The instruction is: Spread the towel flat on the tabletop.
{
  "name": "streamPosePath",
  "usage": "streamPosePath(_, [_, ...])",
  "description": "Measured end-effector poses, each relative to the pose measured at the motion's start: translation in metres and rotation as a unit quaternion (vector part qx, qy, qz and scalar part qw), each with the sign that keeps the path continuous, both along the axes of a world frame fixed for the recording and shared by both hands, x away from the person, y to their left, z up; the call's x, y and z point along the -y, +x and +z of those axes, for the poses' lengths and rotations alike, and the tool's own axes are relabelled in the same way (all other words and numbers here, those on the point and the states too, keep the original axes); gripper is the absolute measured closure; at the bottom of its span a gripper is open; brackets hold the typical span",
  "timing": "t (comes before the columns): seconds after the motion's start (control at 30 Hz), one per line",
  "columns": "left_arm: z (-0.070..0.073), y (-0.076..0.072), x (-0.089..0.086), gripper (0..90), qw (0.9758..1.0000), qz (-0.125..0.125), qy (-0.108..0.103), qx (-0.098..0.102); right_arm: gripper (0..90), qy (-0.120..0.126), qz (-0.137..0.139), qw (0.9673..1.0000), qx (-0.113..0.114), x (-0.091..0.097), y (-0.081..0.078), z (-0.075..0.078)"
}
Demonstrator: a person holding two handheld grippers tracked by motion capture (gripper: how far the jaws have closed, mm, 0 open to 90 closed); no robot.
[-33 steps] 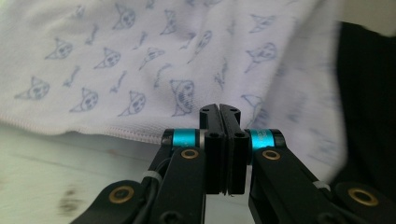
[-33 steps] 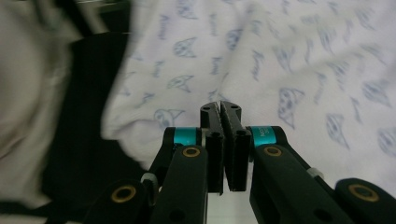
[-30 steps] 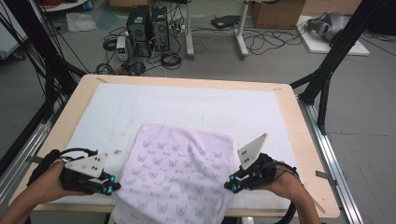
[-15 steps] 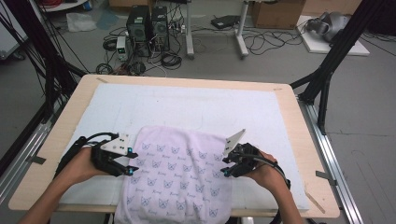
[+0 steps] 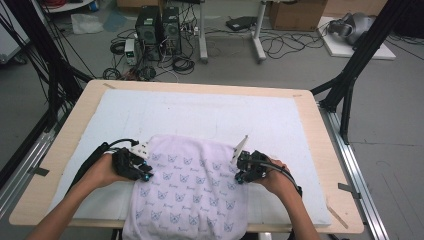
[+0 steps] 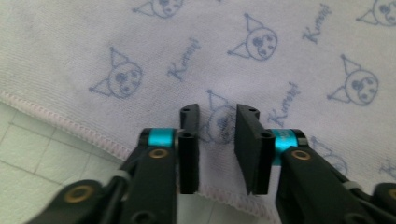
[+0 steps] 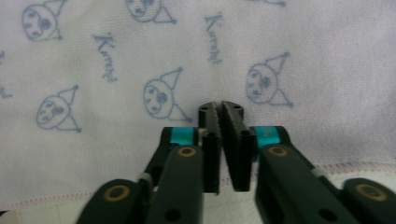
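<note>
On the padded surface (image 5: 165,107) a lilac towel (image 5: 192,190) printed "Kuromi" is lying, overhanging the near edge. The left gripper (image 6: 217,126) has been closing its jaws, still parted over the cloth; the right gripper (image 7: 219,114) is pinching its hem.

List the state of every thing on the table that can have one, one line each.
towel: spread flat on the table pad, near end hanging over the table's front edge.
left gripper: over the towel's hemmed edge, jaws have just been closing, a gap left, cloth between them, pads not yet pressing.
right gripper: over the towel's other side edge, jaws shut together at the tips.
table pad: lying flat, far half bare.
</note>
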State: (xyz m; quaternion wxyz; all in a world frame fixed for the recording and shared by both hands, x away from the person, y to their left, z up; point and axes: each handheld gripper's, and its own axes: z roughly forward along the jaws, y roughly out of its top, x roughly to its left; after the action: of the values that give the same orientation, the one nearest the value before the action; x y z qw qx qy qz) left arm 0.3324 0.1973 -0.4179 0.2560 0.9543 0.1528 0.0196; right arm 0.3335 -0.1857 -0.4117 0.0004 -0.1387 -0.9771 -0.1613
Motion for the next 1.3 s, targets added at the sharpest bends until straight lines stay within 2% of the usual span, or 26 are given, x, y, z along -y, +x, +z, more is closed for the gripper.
streamPosePath(0.03, [0.0,-0.001,0.001,86.5,1.0,-0.001,0.002,0.008,87.6,-0.001,-0.003,1.0,-0.004,0.0,0.001,0.0])
streamPosePath(0.1, [0.0,-0.003,0.002,87.3,0.9999,0.001,0.006,0.014,88.4,-0.003,-0.005,1.0,-0.003,-0.001,0.0,0.001])
streamPosePath(0.17, [0.002,-0.005,0.002,87.6,0.9999,0.003,0.004,0.012,88.5,-0.004,-0.014,0.9999,0.002,-0.001,-0.002,0.002])
streamPosePath(0.23, [0.006,-0.006,0.0,87.7,0.9998,0.004,-0.002,0.018,88.5,0.011,-0.019,0.9997,0.006,0.003,-0.002,0.006])
streamPosePath(0.3, [0.013,-0.006,-0.004,87.7,0.9995,0.01,-0.017,0.024,88.5,0.035,-0.029,0.9989,0.015,0.009,-0.003,0.013])
streamPosePath(0.43, [0.029,-0.003,-0.01,87.7,0.9982,0.016,-0.045,0.036,88.5,0.081,-0.053,0.9949,0.027,0.023,0.0,0.028])
streamPosePath(0.57, [0.038,0.006,-0.011,87.7,0.997,0.018,-0.055,0.051,88.6,0.09,-0.061,0.9928,0.051,0.027,0.007,0.037])
streamPosePath(0.67, [0.041,0.017,-0.012,87.8,0.9959,0.025,-0.061,0.062,88.5,0.107,-0.073,0.9898,0.061,0.029,0.015,0.042])
streamPosePath(0.7, [0.042,0.02,-0.013,87.8,0.9956,0.028,-0.063,0.063,88.6,0.109,-0.079,0.9883,0.073,0.03,0.02,0.044])
streamPosePath(0.73, [0.043,0.025,-0.013,87.8,0.9951,0.033,-0.068,0.064,88.6,0.111,-0.084,0.9876,0.073,0.031,0.024,0.045])
streamPosePath(0.8, [0.046,0.033,-0.013,87.8,0.9943,0.042,-0.063,0.075,88.6,0.111,-0.096,0.9853,0.088,0.03,0.033,0.047])
streamPosePath(0.83, [0.048,0.037,-0.012,87.8,0.9933,0.049,-0.068,0.08,88.6,0.113,-0.103,0.9841,0.091,0.03,0.039,0.048])
streamPosePath(0.9, [0.052,0.045,-0.011,87.8,0.991,0.06,-0.079,0.091,88.6,0.12,-0.117,0.9802,0.105,0.029,0.049,0.05])
streamPosePath(0.97, [0.057,0.054,-0.01,87.8,0.9884,0.073,-0.08,0.106,88.7,0.124,-0.135,0.9757,0.121,0.028,0.059,0.053])
streamPosePath(1.03, [0.062,0.064,-0.011,87.8,0.9838,0.095,-0.086,0.125,88.7,0.128,-0.159,0.9668,0.153,0.03,0.069,0.058])
streamPosePath(1.1, [0.067,0.072,-0.013,87.9,0.9776,0.118,-0.106,0.139,88.7,0.128,-0.191,0.9562,0.182,0.033,0.077,0.063])
streamPosePath(1.13, [0.067,0.076,-0.014,87.8,0.9769,0.118,-0.112,0.139,88.6,0.137,-0.196,0.9534,0.185,0.034,0.08,0.065])
streamPosePath(1.17, [0.064,0.079,-0.013,87.1,0.9791,0.114,-0.11,0.127,87.5,0.149,-0.187,0.9546,0.178,0.034,0.083,0.064])
streamPosePath(1.2, [0.062,0.081,-0.011,84.8,0.9814,0.11,-0.099,0.122,85.0,0.152,-0.177,0.9574,0.17,0.034,0.085,0.062])
streamPosePath(1.23, [0.058,0.081,-0.009,80.0,0.9823,0.106,-0.094,0.123,78.4,0.149,-0.174,0.9602,0.16,0.034,0.086,0.06])
streamPosePath(1.27, [0.056,0.081,-0.008,71.3,0.9847,0.1,-0.088,0.113,69.9,0.149,-0.166,0.9628,0.152,0.032,0.086,0.056])
streamPosePath(1.3, [0.055,0.081,-0.007,62.5,0.9874,0.093,-0.08,0.1,66.9,0.143,-0.162,0.9666,0.138,0.031,0.085,0.054])
